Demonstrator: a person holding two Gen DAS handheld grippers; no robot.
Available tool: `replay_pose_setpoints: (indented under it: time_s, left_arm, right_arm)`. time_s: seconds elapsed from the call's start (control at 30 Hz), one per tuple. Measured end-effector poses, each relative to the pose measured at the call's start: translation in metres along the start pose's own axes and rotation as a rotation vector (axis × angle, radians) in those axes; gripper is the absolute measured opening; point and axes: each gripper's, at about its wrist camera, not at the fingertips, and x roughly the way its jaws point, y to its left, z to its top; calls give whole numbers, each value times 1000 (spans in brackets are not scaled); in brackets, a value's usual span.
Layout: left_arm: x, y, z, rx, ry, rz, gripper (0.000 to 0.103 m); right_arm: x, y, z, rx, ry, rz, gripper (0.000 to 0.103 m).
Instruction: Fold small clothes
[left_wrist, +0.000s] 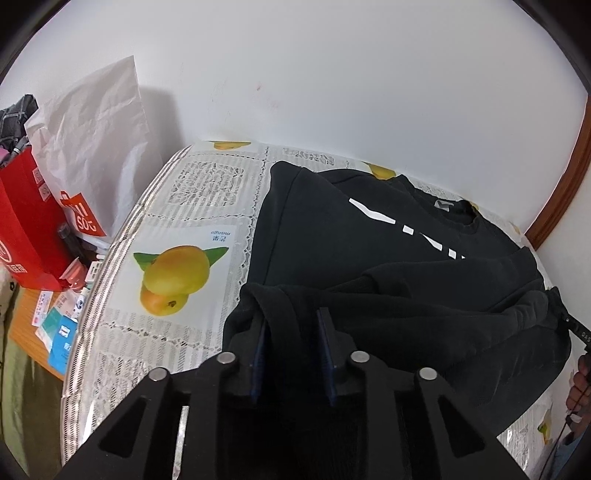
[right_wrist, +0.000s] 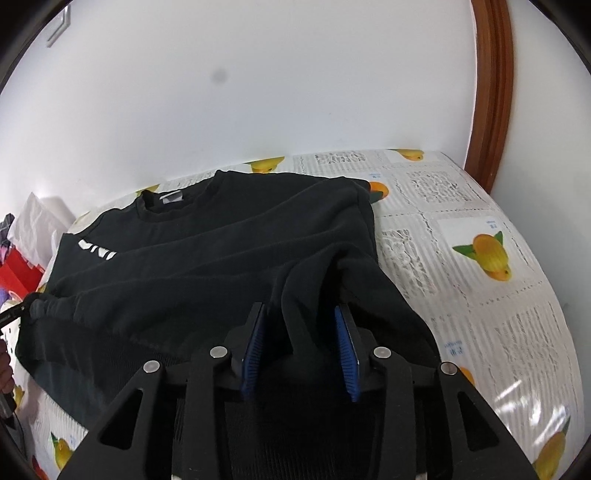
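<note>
Black sweatshirt (left_wrist: 369, 236) lies face-up on the mango-print tablecloth (left_wrist: 177, 221), neck toward the wall, white lettering (left_wrist: 406, 230) across the chest. The hem edge is doubled up over the lower body — a bottom-up fold, I'd judge at the release stage.

Left gripper (left_wrist: 291, 332): jaws apart, a ridge of hem fabric stands between the pads, not pinched as far as I can see. Right gripper (right_wrist: 301, 332): same, blue pads (right_wrist: 255, 343) clear of the cloth fold on both sides.

Next, likely: back both grippers straight out toward the table edge without snagging the ridges, then flatten the fold — the fabric is thick and bunched at both corners, so it may spring up. Sleeves look already tucked across; can't confirm under the fold.
</note>
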Motion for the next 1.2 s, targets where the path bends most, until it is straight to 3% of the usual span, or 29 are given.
replay_pose_setpoints:
  time_s: [0.13,0.27,0.43,0.57,0.73,0.83,0.87,0.9,0.97,1.03,1.2]
  left_arm:
    - [-8,5,-4,-1,0,4,35]
    - [-26,16,-15,-4,-10,11,65]
    - [-42,43,-42,-3,12,54,66]
    - [-41,58,-59,-15,34,22,66]
    - [-26,53,-61,-10,64,-73,63]
    - [-21,49,-60,-30,66,-91,48]
    - [-20,46,-60,-23,76,-113,35]
    - [-21,44,-60,-21,76,-113,29]
    - [-25,39,-62,-3,62,-96,19]
    - [-31,37,-67,5,50,-88,17]
    - [-51,35,-82,9,53,-84,16]
  right_arm:
    - [-16,-4,-8,-12,-12,-17,41]
    - [-36,-15,-18,-3,-42,-10,45]
    - [-64,-28,-33,-24,-118,-74,47]
    - [-59,-47,-44,30,-63,-65,47]
    - [-44,-52,-52,85,-21,-25,49]
    - [-30,-52,-50,105,8,-19,50]
    - [-25,-50,-49,95,18,-23,50]
    - [-23,-49,-50,87,23,-31,48]
    - [-21,-47,-50,80,19,-28,34]
    - [-25,-46,-51,81,3,-53,12]
    - [-53,-38,-63,56,-44,-86,9]
